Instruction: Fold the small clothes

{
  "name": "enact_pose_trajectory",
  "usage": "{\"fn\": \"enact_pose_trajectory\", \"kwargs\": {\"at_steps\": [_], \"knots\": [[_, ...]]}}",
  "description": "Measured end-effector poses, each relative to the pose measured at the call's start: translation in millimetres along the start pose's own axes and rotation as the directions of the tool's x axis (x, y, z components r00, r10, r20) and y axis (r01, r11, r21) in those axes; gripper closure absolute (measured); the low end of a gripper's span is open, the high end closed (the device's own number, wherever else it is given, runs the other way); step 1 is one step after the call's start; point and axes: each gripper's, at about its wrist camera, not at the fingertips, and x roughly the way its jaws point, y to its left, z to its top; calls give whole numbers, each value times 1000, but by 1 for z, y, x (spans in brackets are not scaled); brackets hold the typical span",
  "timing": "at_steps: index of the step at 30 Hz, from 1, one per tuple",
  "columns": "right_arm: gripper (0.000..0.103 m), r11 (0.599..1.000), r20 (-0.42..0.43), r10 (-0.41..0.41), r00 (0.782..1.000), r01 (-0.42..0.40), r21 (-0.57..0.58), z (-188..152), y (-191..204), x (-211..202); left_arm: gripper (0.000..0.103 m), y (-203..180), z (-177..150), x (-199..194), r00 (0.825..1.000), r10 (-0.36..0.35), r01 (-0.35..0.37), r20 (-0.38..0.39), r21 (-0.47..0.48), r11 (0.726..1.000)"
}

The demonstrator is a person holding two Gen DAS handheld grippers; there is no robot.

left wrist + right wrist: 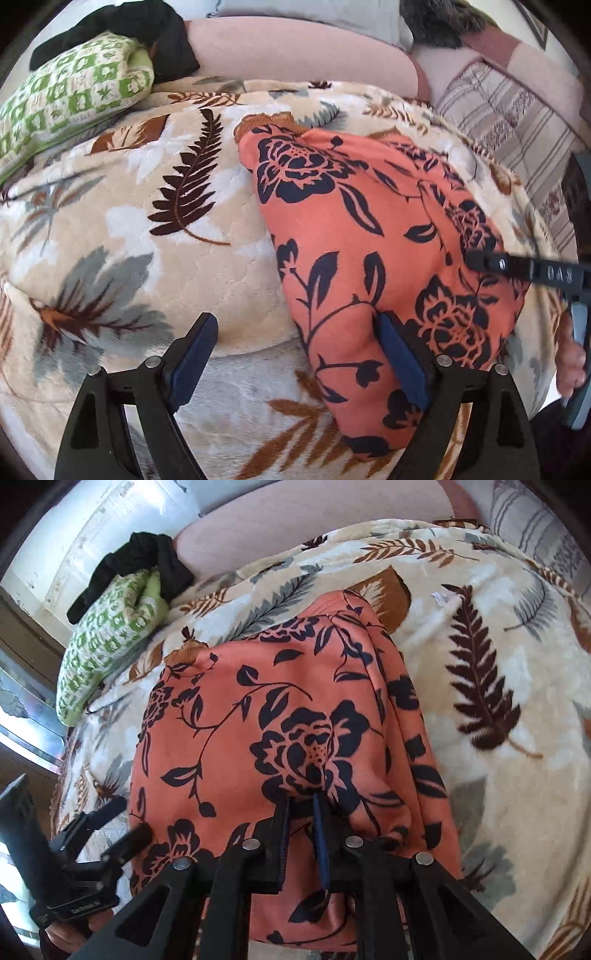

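An orange garment with dark blue flowers (pixel 369 229) lies folded on a leaf-patterned blanket (pixel 147 240). My left gripper (pixel 295 326) stands open wide at the garment's near left edge. Its right finger (pixel 397 343) rests on the cloth and its left finger (pixel 197 343) is over the blanket. In the right wrist view, my right gripper (pixel 302 803) is shut on a bunched fold of the orange garment (pixel 258 709) at its near edge. The right gripper (pixel 480 260) reaches in from the right of the left wrist view. The left gripper (pixel 129 821) shows at the lower left.
A green-and-white patterned cloth bundle (pixel 74 92) with a black garment (pixel 147 33) on top lies at the far left. Behind the blanket (pixel 498 646) is a pink cushion (pixel 295 51). Striped fabric (pixel 517 118) lies at the right. A person's hand (pixel 572 362) shows at the right edge.
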Motion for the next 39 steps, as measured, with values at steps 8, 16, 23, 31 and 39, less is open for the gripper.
{"fn": "enact_pose_trajectory", "kwargs": {"at_steps": [8,16,23,31,39], "knots": [[87,996,151,36,988,-47,73,4,-8,-31,14,-13,4,-22,993,47,-54,106,62,997],[87,994,201,25,979,-45,96,20,-12,-30,14,-18,11,-28,987,76,-89,140,85,992],[87,990,98,-30,995,16,139,21,-21,1,14,-20,9,-18,989,94,-105,112,96,990],[87,987,105,2,994,-18,159,18,-27,3,14,-24,4,-12,989,102,-114,108,114,987],[87,989,109,-3,994,-13,150,17,-26,2,14,-24,4,-11,989,99,-111,106,115,987]]}}
